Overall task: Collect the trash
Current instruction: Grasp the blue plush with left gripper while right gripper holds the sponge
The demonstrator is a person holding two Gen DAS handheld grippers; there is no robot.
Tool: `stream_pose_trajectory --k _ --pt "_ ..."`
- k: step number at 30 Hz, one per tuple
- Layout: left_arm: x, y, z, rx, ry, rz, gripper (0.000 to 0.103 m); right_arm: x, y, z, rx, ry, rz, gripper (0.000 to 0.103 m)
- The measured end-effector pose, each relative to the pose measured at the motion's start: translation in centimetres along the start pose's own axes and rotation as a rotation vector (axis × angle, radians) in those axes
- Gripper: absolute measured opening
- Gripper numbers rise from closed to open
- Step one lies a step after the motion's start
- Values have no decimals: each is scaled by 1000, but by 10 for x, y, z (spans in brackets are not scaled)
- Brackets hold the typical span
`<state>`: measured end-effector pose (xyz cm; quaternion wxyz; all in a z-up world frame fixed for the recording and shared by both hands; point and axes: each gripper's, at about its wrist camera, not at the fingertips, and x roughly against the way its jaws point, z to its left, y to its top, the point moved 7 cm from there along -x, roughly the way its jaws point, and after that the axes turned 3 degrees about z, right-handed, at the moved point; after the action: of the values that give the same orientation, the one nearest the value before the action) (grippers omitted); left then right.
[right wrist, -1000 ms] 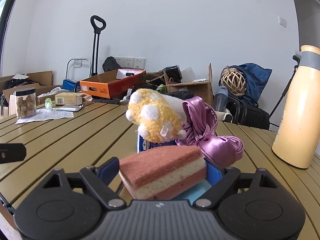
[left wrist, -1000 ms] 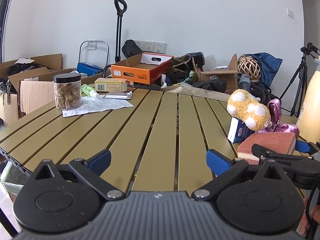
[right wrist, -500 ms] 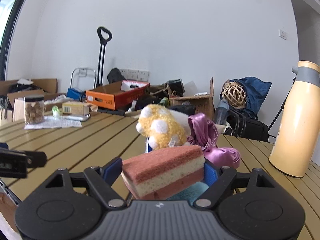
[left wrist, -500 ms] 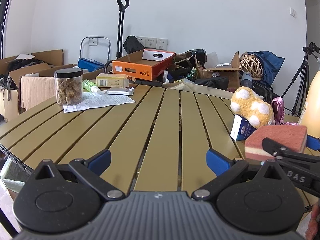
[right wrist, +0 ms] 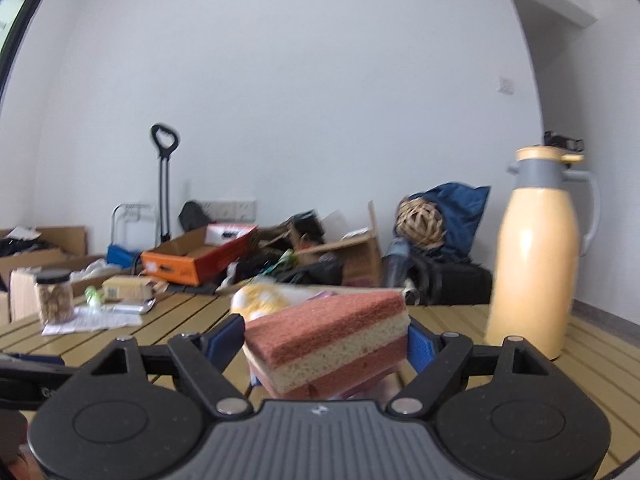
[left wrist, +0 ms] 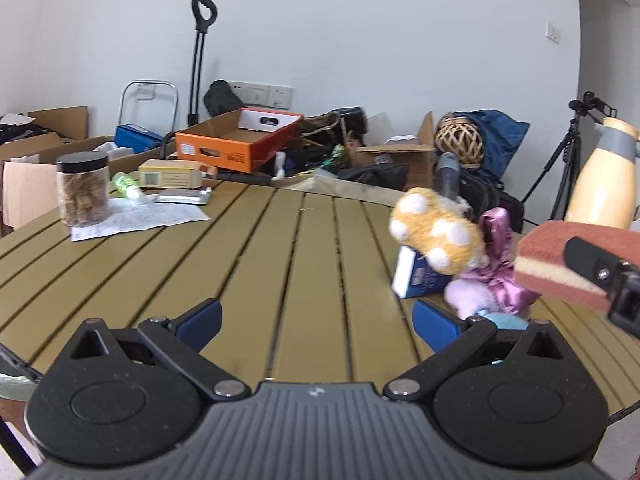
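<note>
The left gripper (left wrist: 316,318) stands open with nothing between its blue pads, hovering low over the near edge of the olive slatted worktop (left wrist: 256,264) and pointing somewhat downward across it. The right gripper (right wrist: 326,342) grips a wedge-shaped sponge with rust-red scouring layers and a yellow foam middle (right wrist: 328,336); its jaws have just been closing a little on the sponge, which is lifted clear of the worktop.

From left to right, the left wrist view shows a clear plastic jar with a black lid (left wrist: 83,188) standing on a printed paper sheet (left wrist: 140,216), then bare slats, then a yellow plush toy with white spots (left wrist: 436,236) lying on a small blue and white carton (left wrist: 416,280), with a shiny purple ribbon bow (left wrist: 500,264) just beside it. Only this view shows the carton and bow, and the sponge from the side, held in the air at the far right. The right wrist view hides them behind the sponge but shows the whole tall cream thermos jug with a grey collar (right wrist: 536,256) upright on the worktop at the right.

The right gripper points almost level.
</note>
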<state>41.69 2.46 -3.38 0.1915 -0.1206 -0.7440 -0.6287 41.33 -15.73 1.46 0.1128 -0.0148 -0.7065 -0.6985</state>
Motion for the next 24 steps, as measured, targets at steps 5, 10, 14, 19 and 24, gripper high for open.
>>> stream_pose_trajectory --k 5,10,14,19,24 --pt "-4 -2 -22 4 -47 17 103 18 8 -32 -45 -61 -28 82" --pt "-7 -8 -52 -14 -107 32 103 29 5 -63 -72 -115 -31 82" --pt "-13 -13 -79 -38 -143 43 103 31 2 -83 -93 -145 -25 82" --pt "-22 -19 -104 -63 -163 53 103 35 -4 -107 -113 -179 -16 82" --pt "-34 -25 -123 -73 -182 78 103 39 -10 -125 -123 -206 -6 82"
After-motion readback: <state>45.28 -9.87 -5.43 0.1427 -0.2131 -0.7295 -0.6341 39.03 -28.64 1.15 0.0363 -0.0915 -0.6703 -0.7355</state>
